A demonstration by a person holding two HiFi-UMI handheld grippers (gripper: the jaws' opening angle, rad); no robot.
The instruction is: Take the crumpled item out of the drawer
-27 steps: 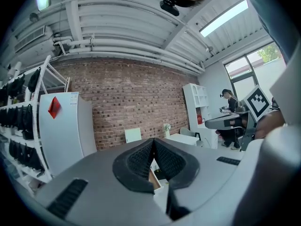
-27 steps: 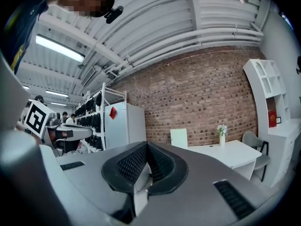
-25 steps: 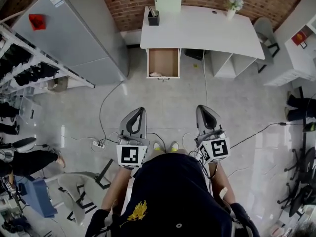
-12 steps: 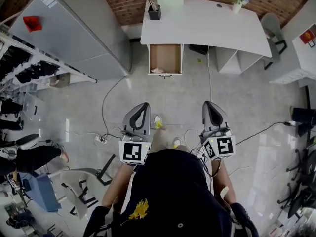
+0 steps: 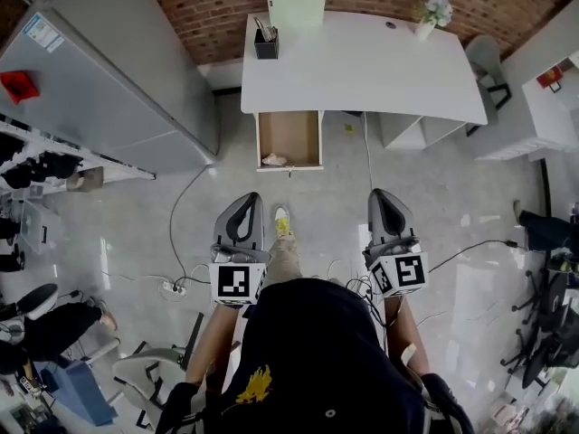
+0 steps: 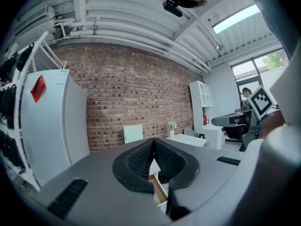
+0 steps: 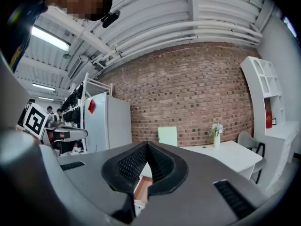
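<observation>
The crumpled item (image 5: 274, 160) in the drawer's (image 5: 291, 132) front-left corner looks light and soft, best pinched on a raised fold; left gripper (image 6: 153, 141) and right gripper (image 7: 147, 145) sit pressed together, empty.

The crumpled item (image 5: 274, 160) lies inside the open drawer (image 5: 291, 132).

No legible text; label (image 5: 37, 28) on fridge (image 5: 118, 70) too small.
</observation>
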